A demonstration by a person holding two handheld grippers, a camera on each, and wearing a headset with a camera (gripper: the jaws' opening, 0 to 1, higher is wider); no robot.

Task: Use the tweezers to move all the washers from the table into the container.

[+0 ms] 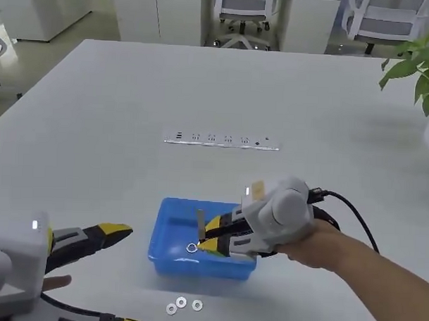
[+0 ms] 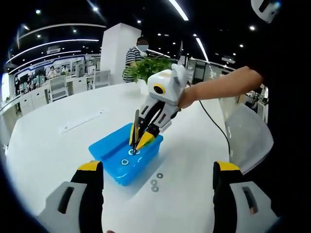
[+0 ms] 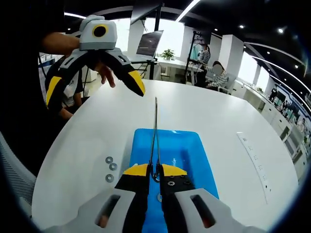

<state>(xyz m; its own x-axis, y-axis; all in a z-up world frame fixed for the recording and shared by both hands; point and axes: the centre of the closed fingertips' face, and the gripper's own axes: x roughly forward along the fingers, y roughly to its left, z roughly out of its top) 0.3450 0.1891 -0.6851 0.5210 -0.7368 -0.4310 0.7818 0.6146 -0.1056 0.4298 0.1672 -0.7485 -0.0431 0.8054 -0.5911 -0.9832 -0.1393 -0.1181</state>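
The table (image 1: 224, 90) is smooth, matt white. The container (image 1: 197, 267) is glossy blue plastic. The 3 washers (image 1: 181, 302) and the thin tweezers (image 1: 200, 220) gleam as bare metal. The left gripper (image 2: 158, 166) and right gripper (image 3: 154, 170) wear smooth white plastic shells, with matt black and yellow jaws.

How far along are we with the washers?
Done: at least one washer lies in the blue container. In hand: the right gripper holds the tweezers, tips down inside it; whether they grip a washer is unclear. Remaining: three washers on the table. The left gripper is open.
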